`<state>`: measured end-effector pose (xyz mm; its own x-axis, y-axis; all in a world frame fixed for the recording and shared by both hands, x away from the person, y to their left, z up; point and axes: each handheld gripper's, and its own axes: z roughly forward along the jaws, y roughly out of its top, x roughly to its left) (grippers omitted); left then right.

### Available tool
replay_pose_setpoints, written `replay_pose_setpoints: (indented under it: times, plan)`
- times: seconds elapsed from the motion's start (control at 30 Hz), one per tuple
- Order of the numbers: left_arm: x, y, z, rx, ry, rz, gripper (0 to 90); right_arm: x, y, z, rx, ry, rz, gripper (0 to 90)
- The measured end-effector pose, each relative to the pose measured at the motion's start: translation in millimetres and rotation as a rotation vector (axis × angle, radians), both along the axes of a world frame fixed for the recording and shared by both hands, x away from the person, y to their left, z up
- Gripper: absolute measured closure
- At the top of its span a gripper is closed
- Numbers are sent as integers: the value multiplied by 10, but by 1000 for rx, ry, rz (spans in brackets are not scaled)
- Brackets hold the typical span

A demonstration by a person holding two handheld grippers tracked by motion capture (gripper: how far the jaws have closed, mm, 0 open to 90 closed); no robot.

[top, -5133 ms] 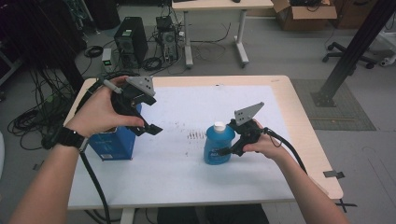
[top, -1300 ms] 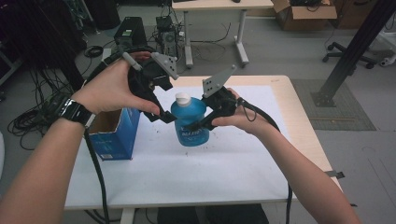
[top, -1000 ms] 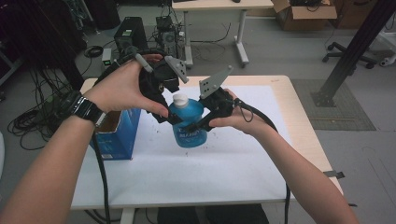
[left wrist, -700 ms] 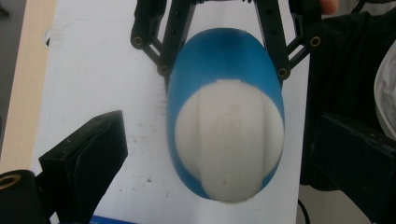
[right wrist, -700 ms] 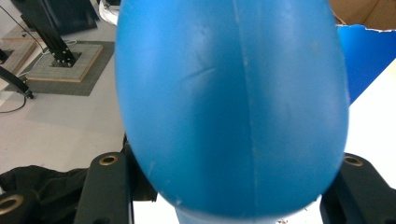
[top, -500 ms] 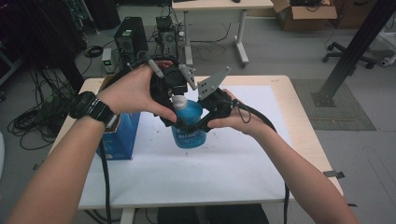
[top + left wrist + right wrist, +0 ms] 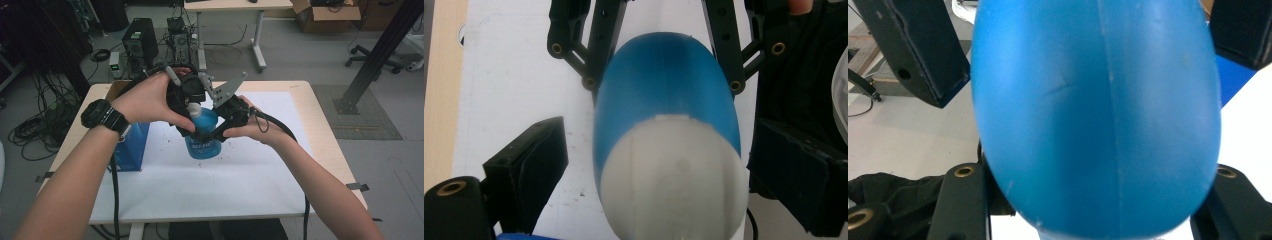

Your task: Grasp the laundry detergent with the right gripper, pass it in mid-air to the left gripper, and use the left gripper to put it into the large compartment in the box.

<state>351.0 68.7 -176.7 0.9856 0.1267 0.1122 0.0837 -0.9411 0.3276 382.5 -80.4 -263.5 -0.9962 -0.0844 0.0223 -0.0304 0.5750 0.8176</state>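
A person stands at a light wooden counter (image 7: 320, 125) covered by a white sheet (image 7: 210, 190), with a hand-held gripper in each hand. Both meet above the middle of the sheet at a rounded blue plastic bottle with a white cap (image 7: 202, 131).

The right gripper (image 7: 216, 131) holds the bottle by its body. In the right gripper view the blue plastic (image 7: 1098, 115) sits between the two black fingers (image 7: 918, 55), which are clamped on its sides. The bottle appears lifted off the sheet, though whether its base clears the surface cannot be told for certain.

The left gripper (image 7: 189, 107) comes in over the top of the bottle. In the left gripper view the white cap (image 7: 674, 175) lies between its black fingers (image 7: 531, 170), which stand apart on either side, with a clear gap on the left; contact on the right cannot be made out.

A blue cardboard box (image 7: 131, 145), open at the top, stands on the counter just left of the bottle, under the person's left forearm.

As a judgement, the work looks like taking the cap off. The bottle is picked up and steadied, and the left gripper is lined up on the cap. Left to do: close on the cap, then twist or pull it away.
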Motion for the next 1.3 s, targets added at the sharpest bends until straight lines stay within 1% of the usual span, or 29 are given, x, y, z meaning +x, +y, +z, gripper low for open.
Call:
replay_pose_setpoints:
  times: [0.13,0.17,0.23,0.27,0.53,0.6,0.7,0.83,0.9,0.93,1.0,1.1,1.23,1.3]
  plan:
    - [0,-6,0,-1,-3,3,114,-1,-2,1,1,-1,0,419]
    - [-3,-7,-2,-7,-2,7,120,-1,-4,1,3,-2,-1,419]
    - [-6,-7,-2,-9,-2,4,131,0,-5,0,3,-1,-3,418]
    - [-4,-5,2,-3,-5,-1,135,-1,-6,0,3,-1,-3,419]
    - [-7,5,-1,-7,-6,-3,165,1,-4,-15,-2,0,-3,419]
    - [-8,10,2,-15,-4,1,175,2,-6,-14,-2,-2,-5,419]
    - [-7,13,0,-12,-5,2,178,8,-13,-9,1,-1,-5,420]
    - [-4,3,-5,-11,-2,-1,207,7,-11,-6,0,-3,-5,420]
    - [0,-8,-7,2,-5,-7,210,7,-10,-7,0,-2,-4,420]
    - [-3,-14,-16,-2,-4,-2,212,6,-8,-8,-1,-3,-3,420]
    - [0,-27,-18,9,-9,-7,220,6,-5,-11,-1,-6,-5,420]
    - [1,-33,-20,14,-12,-7,228,6,-7,-11,-1,-5,-5,420]
    - [2,-39,-32,19,-15,-2,262,7,-12,-8,-2,-2,-6,420]
    - [4,-40,-31,25,-17,-8,270,7,-13,-9,-3,-3,-6,420]
